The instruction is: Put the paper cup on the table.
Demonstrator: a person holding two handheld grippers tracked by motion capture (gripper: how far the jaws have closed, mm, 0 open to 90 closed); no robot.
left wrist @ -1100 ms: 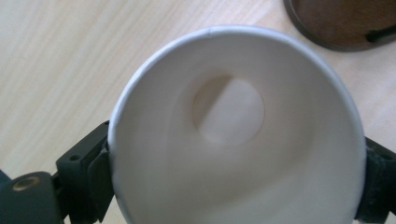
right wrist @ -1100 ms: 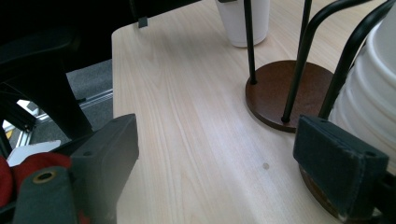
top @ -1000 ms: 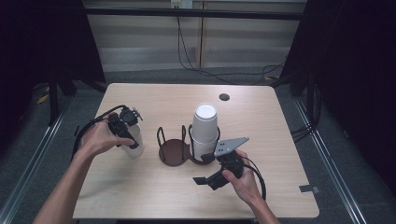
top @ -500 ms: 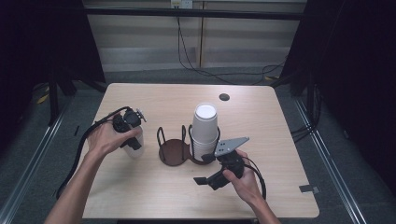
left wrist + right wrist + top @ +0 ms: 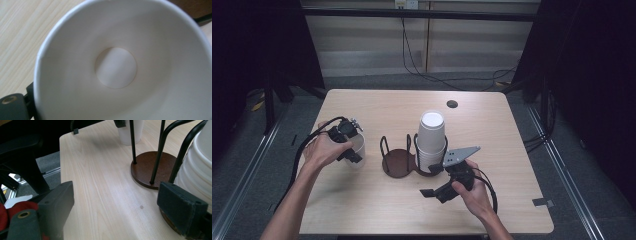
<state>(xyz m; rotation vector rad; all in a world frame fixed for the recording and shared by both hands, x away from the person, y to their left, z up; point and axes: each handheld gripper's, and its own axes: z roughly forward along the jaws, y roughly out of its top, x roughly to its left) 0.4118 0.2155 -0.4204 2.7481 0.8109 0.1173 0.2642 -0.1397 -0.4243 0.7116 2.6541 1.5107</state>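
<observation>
Your left claw, at the middle left of the high view, sits at the rim of a single paper cup standing upright on the table. Its jaws have just been opening; the left gripper view looks straight down into the cup, with one jaw outside the wall at the lower left, and I cannot tell whether the pads press on it. Your right claw, at the lower middle, stands wide apart and holds nothing, just beside the stack of cups in the wire holder.

I judge one cup is already out of the stack and set down to the left; letting go of it and emptying the stack remain. No brand or writing can be read on the cups or the holder.
</observation>
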